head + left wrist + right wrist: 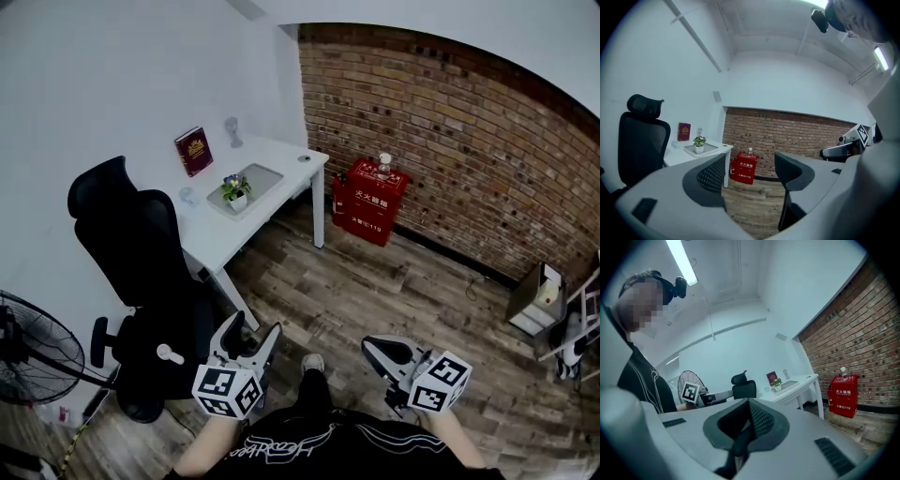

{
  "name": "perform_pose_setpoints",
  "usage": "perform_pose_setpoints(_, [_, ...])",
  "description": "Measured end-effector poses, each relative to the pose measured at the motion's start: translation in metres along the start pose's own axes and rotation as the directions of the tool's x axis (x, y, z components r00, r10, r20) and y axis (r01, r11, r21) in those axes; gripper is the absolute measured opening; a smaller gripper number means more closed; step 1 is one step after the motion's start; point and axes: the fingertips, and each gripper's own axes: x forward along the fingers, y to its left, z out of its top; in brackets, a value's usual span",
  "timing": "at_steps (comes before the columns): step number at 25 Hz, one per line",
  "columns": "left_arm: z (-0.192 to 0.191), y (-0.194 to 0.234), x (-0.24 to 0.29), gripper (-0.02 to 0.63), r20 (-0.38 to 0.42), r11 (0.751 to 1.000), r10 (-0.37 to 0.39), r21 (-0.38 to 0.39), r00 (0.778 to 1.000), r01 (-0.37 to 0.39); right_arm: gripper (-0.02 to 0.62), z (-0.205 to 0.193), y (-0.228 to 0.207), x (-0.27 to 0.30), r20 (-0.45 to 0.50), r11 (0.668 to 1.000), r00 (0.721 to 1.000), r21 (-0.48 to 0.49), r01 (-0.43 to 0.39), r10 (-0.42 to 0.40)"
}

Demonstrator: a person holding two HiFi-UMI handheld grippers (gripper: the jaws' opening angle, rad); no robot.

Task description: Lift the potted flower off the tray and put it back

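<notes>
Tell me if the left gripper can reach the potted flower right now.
Probably not yet. The open, empty left gripper hangs near the person's body; the flower in its small white pot stands on the grey tray on the white desk, well across the wooden floor.

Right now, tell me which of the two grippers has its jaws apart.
The left gripper: its jaws stand wide apart and empty, with the wooden floor showing through the gap. The right gripper has its jaws closed together on nothing.
</notes>
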Motion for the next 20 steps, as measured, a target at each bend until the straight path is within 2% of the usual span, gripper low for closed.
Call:
perform_pose_setpoints(7, [0.005, 0.057, 0.068, 0.348, -0.027, 0.999, 0.034, -0.005, 0.999, -0.034, 0.003, 0.022, -0.058, 0.065, -0.007, 1.000, 1.000, 0.024, -0.016, 0.016])
perform_pose_setpoints(15, [0.018, 0.147, 0.181, 0.362, -0.110, 0.995, 0.097, -0.013, 0.989, -0.099, 0.002, 0.061, -0.149, 0.168, -0.033, 0.996, 0.999, 0.087, -0.032, 0.035])
perform_pose_setpoints(20, [0.019, 0.204, 0.244, 0.365, -0.139, 0.991, 0.123, -0.035, 0.983, -0.129, 0.002, 0.085, -0.199, 0.238, -0.058, 0.995, 0.996, 0.087, -0.056, 0.061])
